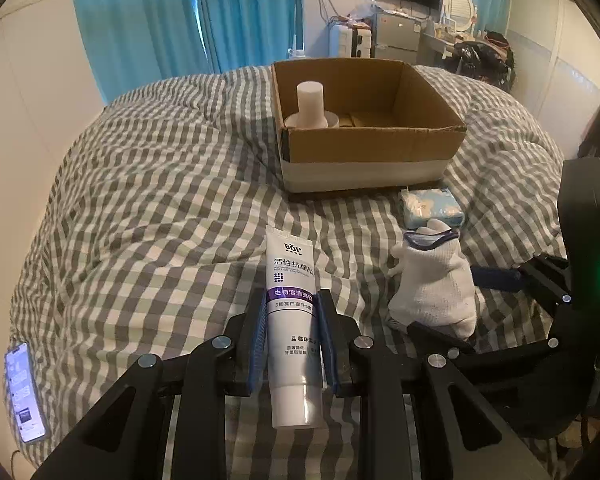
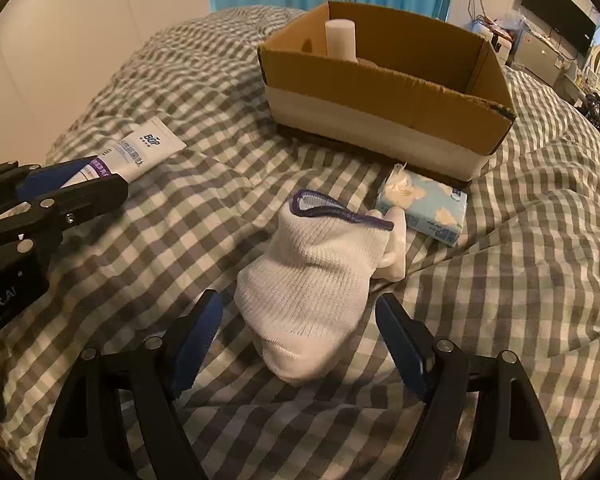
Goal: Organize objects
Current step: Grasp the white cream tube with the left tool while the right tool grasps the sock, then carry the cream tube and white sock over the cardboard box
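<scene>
A: Where does the white plastic toothpaste tube with the purple band [image 1: 293,332] sit?

B: Between the blue pads of the left gripper [image 1: 293,312], which is clamped on its middle. The tube's long axis runs along the fingers: the flat crimped end points away toward the open brown cardboard box with a white band along its base [image 1: 364,148], and the cap end points back toward the camera. In the right wrist view the tube's crimped end [image 2: 156,142] sticks out past the black fingers, above the grey-and-white checked quilt [image 2: 520,240].

A: And the right gripper [image 2: 300,312]?

B: Its jaws stand apart, one on each side of a white knitted glove with a purple-edged cuff [image 2: 312,276]. The pads do not press on it; a gap shows on both sides. The glove lies on the quilt, its cuff toward the box and its closed end toward the gripper.

A: Anything near it?

B: A light blue soft pack of tissues [image 2: 428,206] lies just beside the cuff, near the box's front wall. A white cylindrical container [image 1: 310,102] stands upright inside the box, at its left side. A phone with a lit screen [image 1: 22,392] lies at the quilt's left edge.
</scene>
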`<state>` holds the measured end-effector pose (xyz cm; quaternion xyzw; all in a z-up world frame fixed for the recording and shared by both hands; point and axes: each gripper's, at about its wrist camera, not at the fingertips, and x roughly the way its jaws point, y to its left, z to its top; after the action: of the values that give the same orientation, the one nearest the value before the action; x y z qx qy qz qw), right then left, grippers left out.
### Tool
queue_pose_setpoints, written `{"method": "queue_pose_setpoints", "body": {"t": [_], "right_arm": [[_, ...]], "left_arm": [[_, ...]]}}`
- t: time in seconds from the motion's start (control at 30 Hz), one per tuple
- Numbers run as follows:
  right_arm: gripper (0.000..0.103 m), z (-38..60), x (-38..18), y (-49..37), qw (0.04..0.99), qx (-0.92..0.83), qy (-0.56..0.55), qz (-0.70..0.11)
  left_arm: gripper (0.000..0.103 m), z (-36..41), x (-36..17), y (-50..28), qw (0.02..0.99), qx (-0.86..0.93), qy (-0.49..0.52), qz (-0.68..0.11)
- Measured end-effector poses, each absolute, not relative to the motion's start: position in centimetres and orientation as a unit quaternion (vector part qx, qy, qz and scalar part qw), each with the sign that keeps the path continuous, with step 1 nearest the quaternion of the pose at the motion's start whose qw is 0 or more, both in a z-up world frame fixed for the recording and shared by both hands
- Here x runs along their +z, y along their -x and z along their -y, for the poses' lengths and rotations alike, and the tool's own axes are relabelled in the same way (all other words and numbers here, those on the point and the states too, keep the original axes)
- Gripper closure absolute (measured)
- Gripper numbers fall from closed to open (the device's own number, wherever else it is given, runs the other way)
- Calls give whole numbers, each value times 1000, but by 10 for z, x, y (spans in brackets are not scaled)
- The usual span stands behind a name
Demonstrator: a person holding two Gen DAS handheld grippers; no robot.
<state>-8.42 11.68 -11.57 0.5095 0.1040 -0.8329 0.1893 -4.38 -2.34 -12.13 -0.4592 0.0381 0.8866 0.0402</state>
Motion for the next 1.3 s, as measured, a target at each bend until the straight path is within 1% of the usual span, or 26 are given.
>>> {"method": "queue_pose_setpoints", "body": {"t": [0.13,0.33,0.6,0.87,1.13,1.3], "right_arm": [[45,-113,-116,81,188,-832,-508,-118],[49,-111,-104,73,187,-841,-491,-127],[52,-112,-73,55,181,-863,-453,-133],[52,-121,-37,37,170,-883,-415,-136],[52,-130,13,32,164,-905,-366,-145],[53,-129,49,44,158,-916,-331,-161]], "left_arm": [[79,25,-127,45,45,883,465,-32],[79,26,-127,40,47,884,464,-29],[79,20,-114,27,54,890,452,-31],[79,19,-88,21,54,900,432,-26],[79,15,-51,30,63,912,406,-22],[79,7,-19,52,74,921,381,-28]]}}
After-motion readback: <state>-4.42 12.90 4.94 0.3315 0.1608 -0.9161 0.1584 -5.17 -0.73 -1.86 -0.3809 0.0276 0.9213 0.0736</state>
